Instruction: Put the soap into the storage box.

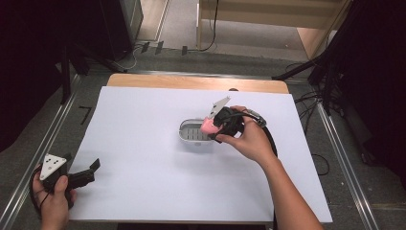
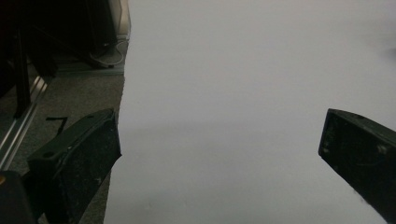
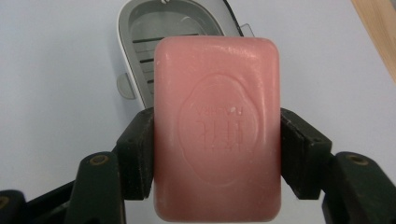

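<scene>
A pink bar of soap (image 3: 217, 128) with an embossed oval stamp is clamped by its two long sides in my right gripper (image 3: 217, 156). In the high view the soap (image 1: 208, 125) hangs at the right end of a white soap dish (image 1: 187, 138) with a grey slatted insert, just above its rim. The dish (image 3: 135, 32) lies behind the bar in the right gripper view. My left gripper (image 1: 93, 168) rests low at the table's front left corner, jaws wide apart with nothing between them (image 2: 219, 154).
A white sheet (image 1: 143, 158) covers most of the wooden table (image 1: 191, 82). Metal rails run along both sides. Dark stands and cables sit on the floor beyond the table's left and right edges.
</scene>
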Motion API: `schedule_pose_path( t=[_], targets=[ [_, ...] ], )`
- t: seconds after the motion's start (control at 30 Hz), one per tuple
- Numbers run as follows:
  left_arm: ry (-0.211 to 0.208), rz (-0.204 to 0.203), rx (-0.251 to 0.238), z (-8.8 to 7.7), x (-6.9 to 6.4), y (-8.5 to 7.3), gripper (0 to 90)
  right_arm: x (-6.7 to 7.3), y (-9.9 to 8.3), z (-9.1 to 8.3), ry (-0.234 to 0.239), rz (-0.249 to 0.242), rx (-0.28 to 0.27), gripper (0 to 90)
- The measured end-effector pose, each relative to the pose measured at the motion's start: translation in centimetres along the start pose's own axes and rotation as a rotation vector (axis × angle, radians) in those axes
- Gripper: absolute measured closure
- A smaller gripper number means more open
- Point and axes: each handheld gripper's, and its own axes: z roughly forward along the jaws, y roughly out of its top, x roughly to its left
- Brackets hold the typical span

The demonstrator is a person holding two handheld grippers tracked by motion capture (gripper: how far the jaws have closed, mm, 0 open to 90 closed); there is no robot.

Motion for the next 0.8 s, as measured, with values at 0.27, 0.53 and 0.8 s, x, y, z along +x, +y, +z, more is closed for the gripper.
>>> schedule_pose_path(
  t=[0.27, 0.53, 0.8],
  targets=[
    [-0.001, 0.001, 0.001, 0.0, 0.0, 0.0, 0.0, 0.1, 0.8, 0.2, 0.011, -0.057, -0.005, 38.4],
    [-0.002, 0.001, 0.0, 0.0, 0.0, 0.0, 0.0, 0.5, 1.8, 0.8, 0.018, -0.118, -0.006, 38.3],
    [-0.004, -0.001, -0.002, 0.0, 0.0, 0.0, 0.0, 0.5, 2.6, 1.6, 0.033, -0.164, -0.012, 38.3]
  ],
)
